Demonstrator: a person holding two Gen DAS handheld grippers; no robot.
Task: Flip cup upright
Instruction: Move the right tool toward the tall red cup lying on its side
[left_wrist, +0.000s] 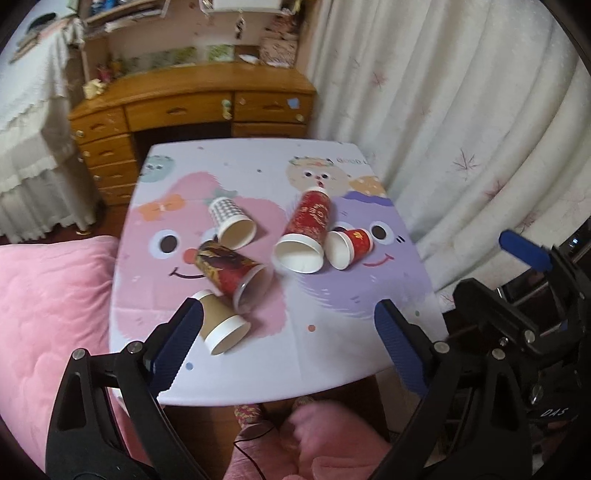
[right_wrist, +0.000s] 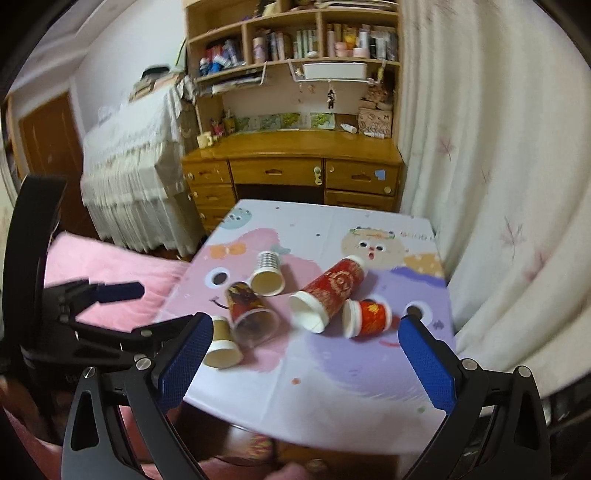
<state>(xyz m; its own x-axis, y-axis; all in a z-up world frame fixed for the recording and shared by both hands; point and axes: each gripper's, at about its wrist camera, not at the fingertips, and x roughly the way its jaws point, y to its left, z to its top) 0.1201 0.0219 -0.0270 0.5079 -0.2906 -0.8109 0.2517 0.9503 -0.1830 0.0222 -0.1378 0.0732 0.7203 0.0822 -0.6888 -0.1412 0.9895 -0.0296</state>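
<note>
Small table with a pastel cartoon-monster cloth (left_wrist: 314, 354) carries everything; wooden desk (left_wrist: 192, 103) sits behind it, cream curtain (left_wrist: 461, 110) on the right, pink quilt (left_wrist: 48, 314) on the left.

Cup count: 5, all on their sides, none upright. Mouths mostly face the near edge, so rims look reachable from the operator side.
- Tall red paper cup with gold pattern (left_wrist: 308, 230): right of centre, base toward far edge.
- Dark red and gold cup with clear rim (left_wrist: 232, 275): centre-left, its mouth just beside the brown cup.
- White cup with grey dot pattern (left_wrist: 231, 221): far left of the cluster.
- Plain brown kraft paper cup with white rim (left_wrist: 221, 326): nearest, partly hidden behind the left finger pad.
- Small red paper cup (left_wrist: 349, 245): touching the tall red cup's right side.

Left gripper (left_wrist: 288, 332): jaws spread wide, holding nothing, above the table's near edge. Right gripper (right_wrist: 306, 347): also spread wide, empty, similar hover.

Judgement: no cup engaged yet; task at the start. Brown cup looks the easiest first target, being nearest.
</note>
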